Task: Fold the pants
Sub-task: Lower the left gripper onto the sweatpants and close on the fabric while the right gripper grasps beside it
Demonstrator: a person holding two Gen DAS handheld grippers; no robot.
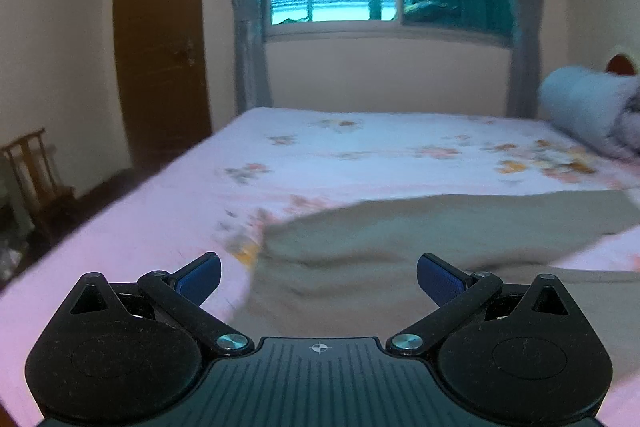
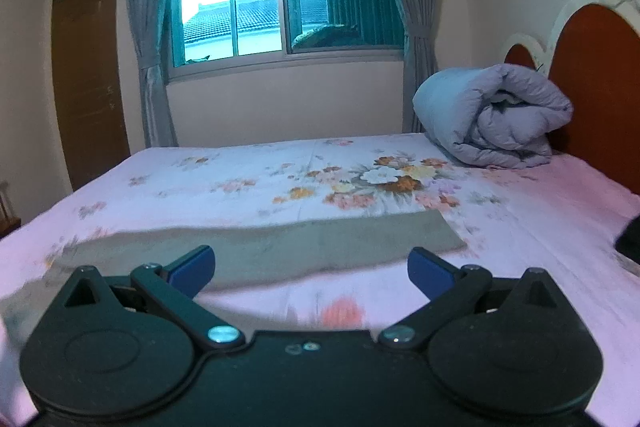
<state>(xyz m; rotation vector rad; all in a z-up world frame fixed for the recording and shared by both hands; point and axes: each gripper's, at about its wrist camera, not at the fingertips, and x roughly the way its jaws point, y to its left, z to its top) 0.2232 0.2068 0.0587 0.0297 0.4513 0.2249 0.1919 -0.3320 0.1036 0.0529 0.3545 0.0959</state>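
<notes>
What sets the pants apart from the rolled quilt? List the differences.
The pants are olive-brown and lie spread flat across the near part of the bed; the quilt is pale blue-grey, rolled into a thick bundle by the headboard. The pants sit low, the quilt stands tall. Both rest on the floral sheet, untouched.

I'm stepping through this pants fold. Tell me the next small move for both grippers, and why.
Probably lower both onto the pants and grip an edge. The left gripper and right gripper are both open and hold nothing. The olive pants lie spread on the floral bedsheet, a leg stretching toward the rolled quilt. Which edge lies nearest is blurred, so the exact grasp point is uncertain.
</notes>
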